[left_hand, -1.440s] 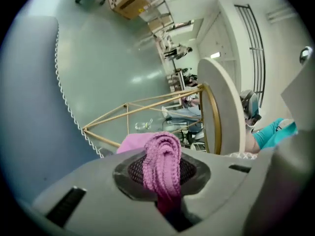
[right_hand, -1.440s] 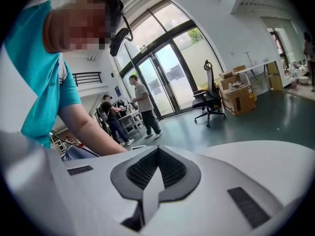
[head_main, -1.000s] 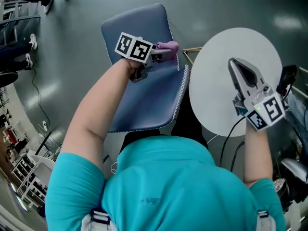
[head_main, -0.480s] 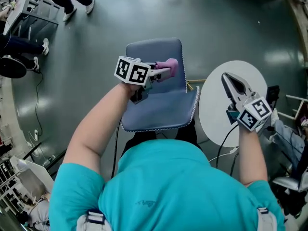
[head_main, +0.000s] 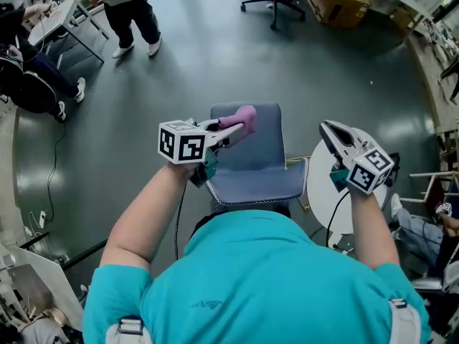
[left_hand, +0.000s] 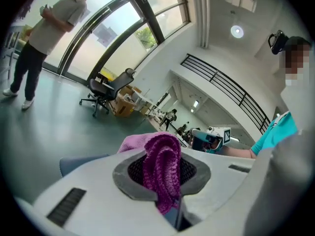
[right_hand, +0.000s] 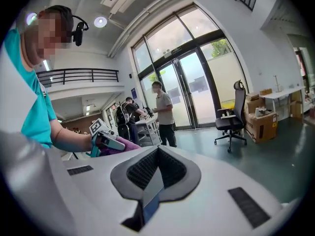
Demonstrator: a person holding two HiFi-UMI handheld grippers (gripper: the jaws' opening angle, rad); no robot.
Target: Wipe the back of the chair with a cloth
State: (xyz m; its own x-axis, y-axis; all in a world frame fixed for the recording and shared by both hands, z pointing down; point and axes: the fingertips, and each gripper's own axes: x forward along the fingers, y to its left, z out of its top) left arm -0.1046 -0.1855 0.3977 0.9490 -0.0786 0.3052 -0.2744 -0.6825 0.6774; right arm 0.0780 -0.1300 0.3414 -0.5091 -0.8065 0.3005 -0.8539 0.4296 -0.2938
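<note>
Compared with a second ago, the head view takes in much more of the floor. The blue padded chair with white stitching (head_main: 254, 167) now looks small in the middle of the frame, while before it filled the upper left. Both grippers are held higher in the frame. I judge that the person has straightened up and lifted the tools away from the chair, so wiping is paused or finished for now.

The left gripper (head_main: 231, 129) is clamped on the purple knitted cloth (head_main: 240, 117). In the left gripper view a fold of the cloth (left_hand: 160, 166) stands between the dark pads. The cloth sits over the upper edge of the chair in the head view, and I cannot tell if it touches the chair.

The right gripper (head_main: 328, 129) has its jaws pressed together with nothing between them. It is at the right of the chair, above the white round table (head_main: 320, 192).
</note>
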